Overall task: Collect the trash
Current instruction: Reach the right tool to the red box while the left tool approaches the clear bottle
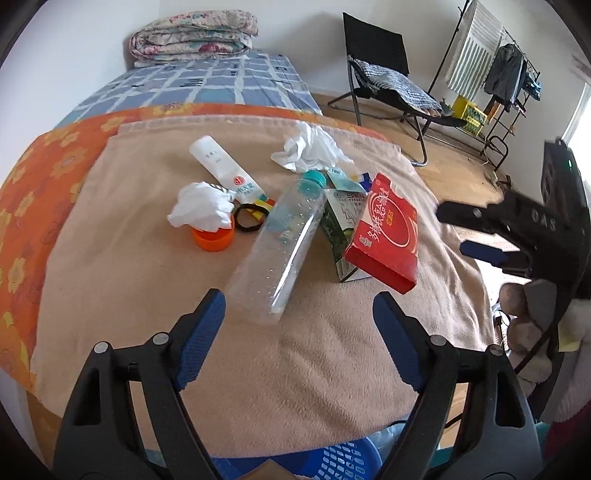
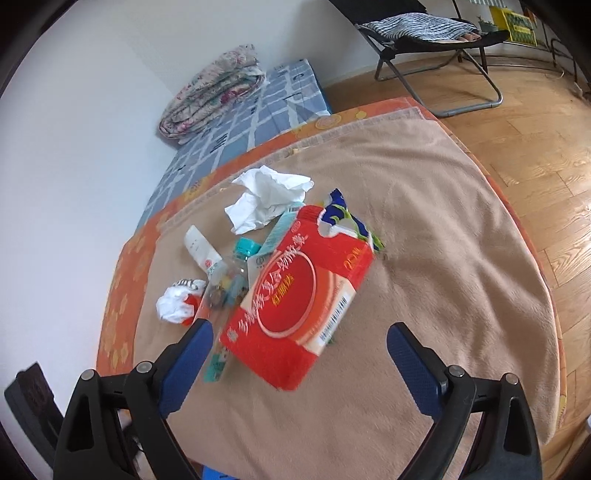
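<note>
Trash lies on a beige blanket (image 1: 295,362): a clear plastic bottle (image 1: 277,251) with a teal cap, a red carton (image 1: 384,240), a green-white carton (image 1: 338,229), a white tube (image 1: 221,168), crumpled tissues (image 1: 201,208) (image 1: 310,147), an orange cap (image 1: 213,238) and a black hair tie (image 1: 249,218). My left gripper (image 1: 299,306) is open and empty, just short of the bottle's base. My right gripper (image 2: 299,343) is open and empty, with the red carton (image 2: 299,299) between and beyond its fingers. The right gripper also shows at the right of the left wrist view (image 1: 465,229).
A blue plastic basket (image 1: 332,461) sits below the blanket's near edge. A bed with a checked sheet (image 1: 207,85) and folded quilt (image 1: 195,35) lies behind. A black folding chair (image 1: 384,81) and clothes rack (image 1: 498,74) stand on the wooden floor (image 2: 535,155).
</note>
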Tool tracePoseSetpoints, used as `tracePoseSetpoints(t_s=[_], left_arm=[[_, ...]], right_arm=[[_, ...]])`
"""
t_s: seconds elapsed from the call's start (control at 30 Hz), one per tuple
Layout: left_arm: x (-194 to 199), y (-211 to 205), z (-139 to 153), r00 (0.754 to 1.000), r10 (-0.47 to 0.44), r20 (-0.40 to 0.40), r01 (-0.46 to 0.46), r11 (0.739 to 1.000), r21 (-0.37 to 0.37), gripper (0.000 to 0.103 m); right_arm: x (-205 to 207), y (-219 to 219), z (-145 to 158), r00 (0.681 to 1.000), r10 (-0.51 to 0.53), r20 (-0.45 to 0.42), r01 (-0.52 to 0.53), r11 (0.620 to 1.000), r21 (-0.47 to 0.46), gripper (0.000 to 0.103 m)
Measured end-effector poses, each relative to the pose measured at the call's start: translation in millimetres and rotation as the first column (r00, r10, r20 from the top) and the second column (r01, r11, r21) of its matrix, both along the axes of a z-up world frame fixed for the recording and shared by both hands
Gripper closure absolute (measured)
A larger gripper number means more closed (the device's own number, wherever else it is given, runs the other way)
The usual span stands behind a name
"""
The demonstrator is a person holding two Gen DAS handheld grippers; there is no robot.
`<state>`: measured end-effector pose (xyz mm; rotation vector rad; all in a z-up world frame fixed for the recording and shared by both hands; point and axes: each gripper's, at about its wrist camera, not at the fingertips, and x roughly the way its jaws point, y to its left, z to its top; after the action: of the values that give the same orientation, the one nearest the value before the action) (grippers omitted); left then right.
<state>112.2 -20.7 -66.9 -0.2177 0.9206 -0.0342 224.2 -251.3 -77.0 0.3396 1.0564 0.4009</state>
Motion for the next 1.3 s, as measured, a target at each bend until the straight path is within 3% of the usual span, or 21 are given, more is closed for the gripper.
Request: tracePoseSetpoints(t_s=[0.27, 0.63, 0.83, 1.3], left_arm=[[19.6, 4.7, -14.7, 1.0, 0.005, -0.025, -0.004, 1.0, 0.011, 0.019], [50.3, 18.3, -31.8, 0.998, -0.006, -0.063, 0.004, 0.999, -0.035, 0.035], [66.6, 22.5, -39.1, 0.997, 0.007, -0.075, -0.012, 0.998, -0.064, 0.036], [82.6, 19.5, -59.3, 0.993, -0.006, -0.12, -0.002, 0.998, -0.07, 0.044]], right_arm=[[26.4, 21.5, -17.6, 0.994, -0.093, -0.063, 0.091, 0.995, -0.028, 0.005], [42.8, 11.1, -47.2, 0.983, -0.113, -0.144, 0.122, 0.991, 0.051, 0.005], [46.2, 7.1, -64.0, 0.97, -0.11, -0.217, 0.141, 0.981, 0.132, 0.006], [45.7, 3.6, -65.9, 0.969, -0.093, -0.227, 0.136, 0.974, 0.181, 0.036]])
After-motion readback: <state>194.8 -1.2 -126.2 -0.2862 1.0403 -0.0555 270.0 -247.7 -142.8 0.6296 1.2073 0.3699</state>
